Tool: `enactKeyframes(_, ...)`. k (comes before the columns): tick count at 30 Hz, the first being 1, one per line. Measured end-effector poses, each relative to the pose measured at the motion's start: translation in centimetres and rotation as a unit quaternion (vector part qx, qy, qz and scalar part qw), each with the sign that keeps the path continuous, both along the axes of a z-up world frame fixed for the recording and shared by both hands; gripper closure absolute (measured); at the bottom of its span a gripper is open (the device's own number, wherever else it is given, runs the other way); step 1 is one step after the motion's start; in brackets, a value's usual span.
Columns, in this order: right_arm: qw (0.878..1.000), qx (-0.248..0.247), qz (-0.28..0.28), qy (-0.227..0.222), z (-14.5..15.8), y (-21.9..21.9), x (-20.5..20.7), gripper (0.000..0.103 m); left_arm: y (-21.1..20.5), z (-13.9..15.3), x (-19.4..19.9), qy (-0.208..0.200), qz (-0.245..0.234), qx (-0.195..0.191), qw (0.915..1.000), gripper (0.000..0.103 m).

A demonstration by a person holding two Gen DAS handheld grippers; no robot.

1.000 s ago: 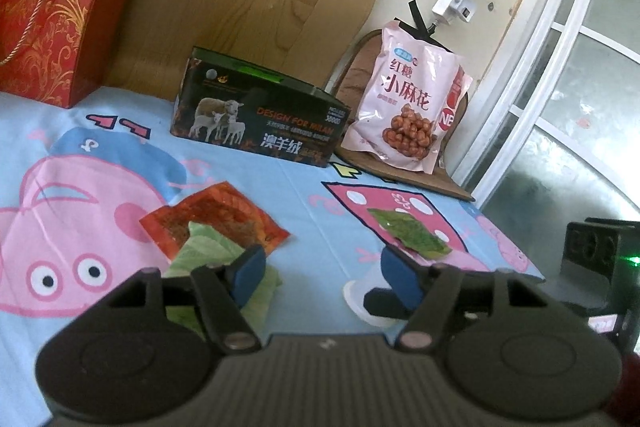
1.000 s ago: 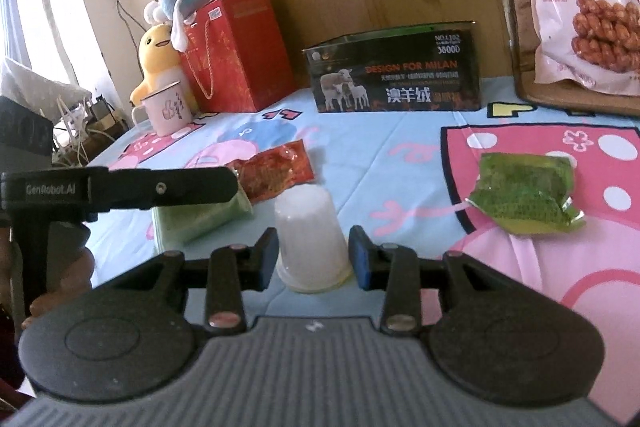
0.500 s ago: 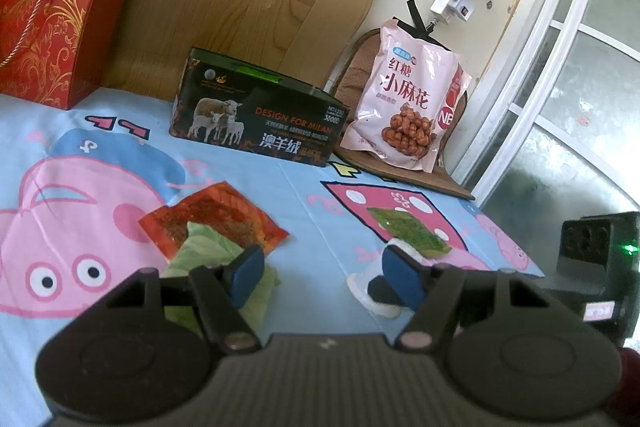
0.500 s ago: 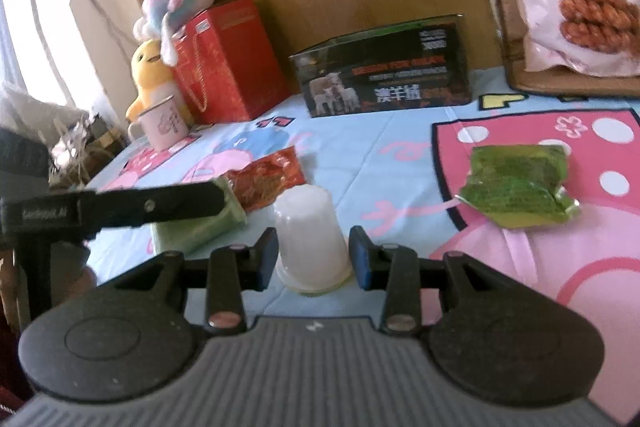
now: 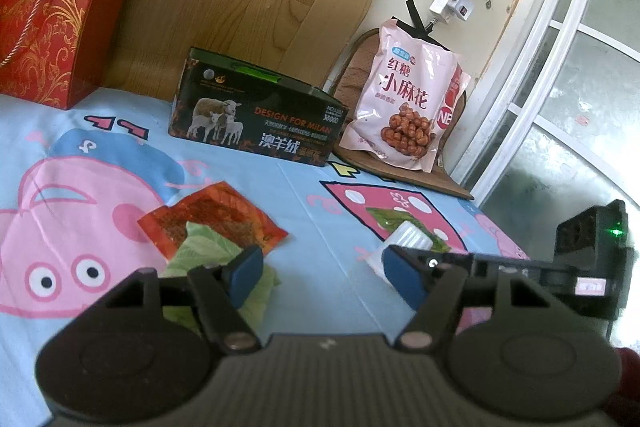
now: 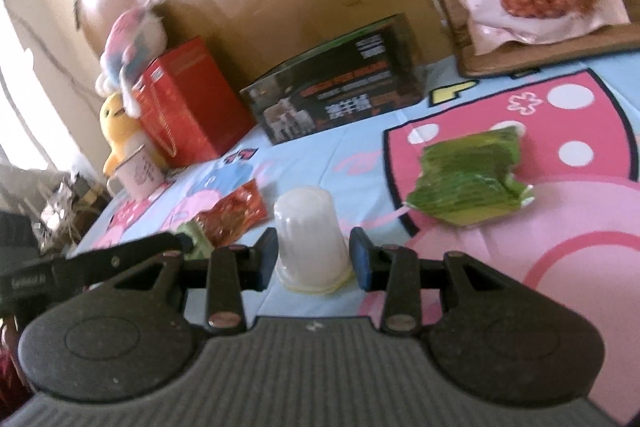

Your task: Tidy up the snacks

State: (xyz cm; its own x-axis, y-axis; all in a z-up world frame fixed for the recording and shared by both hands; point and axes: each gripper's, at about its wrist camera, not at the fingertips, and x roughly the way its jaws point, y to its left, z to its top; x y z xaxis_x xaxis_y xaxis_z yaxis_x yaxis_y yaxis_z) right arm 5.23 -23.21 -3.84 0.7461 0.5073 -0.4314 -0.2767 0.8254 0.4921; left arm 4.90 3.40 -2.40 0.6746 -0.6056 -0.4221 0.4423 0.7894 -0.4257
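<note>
Two grippers in play over a cartoon-print cloth point(image 5: 304, 183) on the counter. Right gripper point(image 6: 313, 259) clamped on a translucent white cup point(image 6: 310, 231), inverted, rim down; jaws pressed to both sides of it near the rim. Whole right view tilted, cup looks lifted or tipped slightly off the cloth, can't confirm. From the left wrist view, same cup point(image 5: 408, 237) visible just past the right-hand jaw, lying at a slant in the other gripper's grip.

Left gripper point(image 5: 324, 277) with jaws apart, nothing between them. Positioned low over the cloth, left-hand jaw above a pale green packet point(image 5: 208, 249). Red-orange snack packet point(image 5: 216, 217) flat on the cloth, touching and partly under the pale green one. Dark green snack packet point(image 6: 470, 181) flat on the pink spotted patch of the cloth, well apart from the red one, beyond and to the right of the cup in the right view.

Back row against the wood-grain wall: red gift box point(image 5: 60, 15) at left, dark box with sheep print point(image 5: 256, 119) in the middle, large pink snack bag point(image 5: 408, 103) leaning upright on a brown woven mat point(image 5: 404, 179) at right. Yellow plush point(image 6: 116, 131) and pink mug point(image 6: 140, 173) beside the red gift box, seen only from the right wrist. Right view blurred.
</note>
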Motion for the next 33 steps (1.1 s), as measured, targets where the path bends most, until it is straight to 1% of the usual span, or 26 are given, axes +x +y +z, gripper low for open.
enactKeyframes(7,0.997,0.055,-0.041,0.021,-0.5,-1.8,0.5,0.061,0.0,0.0,0.0,0.000,0.000,0.000,1.0000,0.034)
enactKeyframes(13,0.994,0.093,-0.045,0.037,-0.9,-2.9,0.8,0.061,0.0,0.0,0.0,0.000,0.000,0.000,1.0000,0.034)
enactKeyframes(17,0.987,0.142,-0.049,0.052,-1.4,-4.1,1.1,0.065,0.0,0.0,0.0,0.000,0.000,0.000,1.0000,0.034)
enactKeyframes(19,0.984,0.158,-0.050,0.057,-1.5,-4.4,1.2,0.066,0.0,0.0,0.0,0.000,0.000,0.000,1.0000,0.033)
enactKeyframes(26,0.985,0.155,-0.047,0.063,-1.2,-4.3,1.3,0.066,0.0,0.0,0.1,0.000,0.000,-0.001,1.0000,0.033)
enactKeyframes(29,0.980,0.177,-0.026,0.083,-1.4,-3.9,1.3,0.066,0.0,0.0,0.1,0.000,0.000,-0.002,1.0000,0.033)
enactKeyframes(31,0.975,0.198,0.005,0.101,-1.5,-3.1,1.3,0.066,0.0,0.0,0.0,0.000,-0.001,-0.004,1.0000,0.033)
enactKeyframes(33,0.967,0.220,0.041,0.123,-1.7,-2.1,1.4,0.066,0.0,0.0,0.0,0.001,-0.001,-0.007,1.0000,0.033)
